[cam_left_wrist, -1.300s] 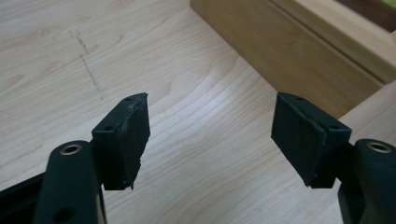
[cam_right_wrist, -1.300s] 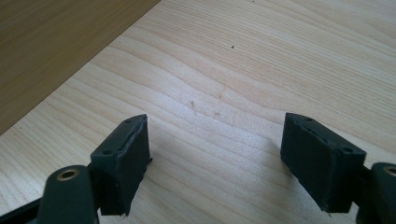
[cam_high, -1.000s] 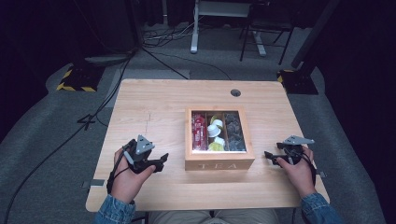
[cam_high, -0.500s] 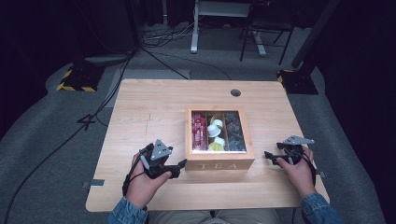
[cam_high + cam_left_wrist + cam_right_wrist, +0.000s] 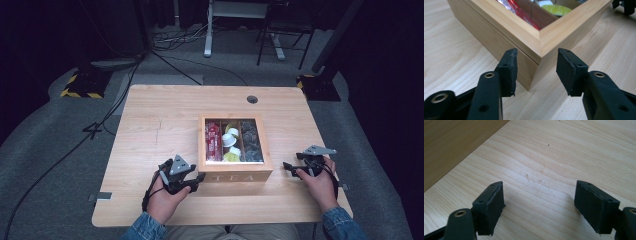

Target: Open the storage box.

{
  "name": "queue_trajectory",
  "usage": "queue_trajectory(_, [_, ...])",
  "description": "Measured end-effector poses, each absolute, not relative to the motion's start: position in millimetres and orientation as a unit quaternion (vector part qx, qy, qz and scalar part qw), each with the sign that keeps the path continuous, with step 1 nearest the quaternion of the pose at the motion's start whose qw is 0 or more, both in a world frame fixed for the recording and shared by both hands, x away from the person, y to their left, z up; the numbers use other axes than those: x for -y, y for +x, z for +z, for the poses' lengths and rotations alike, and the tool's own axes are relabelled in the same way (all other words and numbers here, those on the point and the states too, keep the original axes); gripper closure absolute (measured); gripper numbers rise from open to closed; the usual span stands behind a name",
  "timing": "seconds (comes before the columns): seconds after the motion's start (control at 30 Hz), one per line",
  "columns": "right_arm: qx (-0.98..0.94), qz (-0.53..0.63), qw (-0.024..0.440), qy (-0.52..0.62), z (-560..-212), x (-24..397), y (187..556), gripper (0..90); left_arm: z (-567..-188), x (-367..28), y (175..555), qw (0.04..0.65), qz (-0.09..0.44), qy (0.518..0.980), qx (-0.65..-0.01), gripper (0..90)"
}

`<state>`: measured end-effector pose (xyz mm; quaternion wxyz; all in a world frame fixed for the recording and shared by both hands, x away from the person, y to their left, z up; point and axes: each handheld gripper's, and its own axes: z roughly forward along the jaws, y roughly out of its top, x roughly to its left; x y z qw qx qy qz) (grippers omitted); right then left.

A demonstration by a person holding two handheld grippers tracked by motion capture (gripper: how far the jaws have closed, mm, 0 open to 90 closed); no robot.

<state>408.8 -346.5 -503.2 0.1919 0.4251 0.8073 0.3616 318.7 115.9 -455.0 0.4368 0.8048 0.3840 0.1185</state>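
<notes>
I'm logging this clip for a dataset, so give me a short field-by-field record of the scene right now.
setting: wooden table
main object: wooden tea box, lid closed, marked TEA on its front
contents: red packets, white and yellow pods, dark packets
left hand-held gripper: at the box's near left corner, jaws just been closing, corner between them, pads not touching
right hand-held gripper: open over bare table, right of the box

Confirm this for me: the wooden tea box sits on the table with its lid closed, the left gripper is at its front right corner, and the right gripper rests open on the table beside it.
One thing is wrong: the left gripper is at the front left corner of the wooden tea box, not the front right, as the high view shows. Its jaws have just been closing, with that corner between them but not yet pressed. The rest stands: lid closed, right gripper open on the table.
</notes>
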Motion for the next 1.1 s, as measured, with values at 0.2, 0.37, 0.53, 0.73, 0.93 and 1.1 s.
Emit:
queue_trajectory(0.2, [-0.807,0.362,0.192,0.425,-503.2,346.5,408.8,23.8,-457.2,-114.5,318.1,0.429,0.127,0.809,-0.381,58.6])
queue_trajectory(0.37, [-0.807,0.362,0.192,0.425,-503.2,346.5,408.8,23.8,-456.2,-113.1,316.1,0.423,0.142,0.813,-0.373,60.6])
queue_trajectory(0.53, [-0.807,0.362,0.192,0.425,-503.2,346.5,408.8,23.8,-454.1,-113.2,314.8,0.416,0.147,0.818,-0.369,64.0])
queue_trajectory(0.73, [-0.807,0.361,0.192,0.425,-503.2,346.4,408.8,23.8,-451.1,-112.6,312.9,0.398,0.168,0.830,-0.352,71.8])
queue_trajectory(0.93, [-0.808,0.361,0.191,0.424,-503.1,346.3,408.7,23.6,-449.3,-113.1,312.5,0.397,0.171,0.831,-0.352,74.5])
queue_trajectory(1.1, [-0.811,0.377,0.156,0.420,-495.0,345.3,404.8,25.5,-448.9,-113.5,313.2,0.403,0.162,0.829,-0.353,75.3])
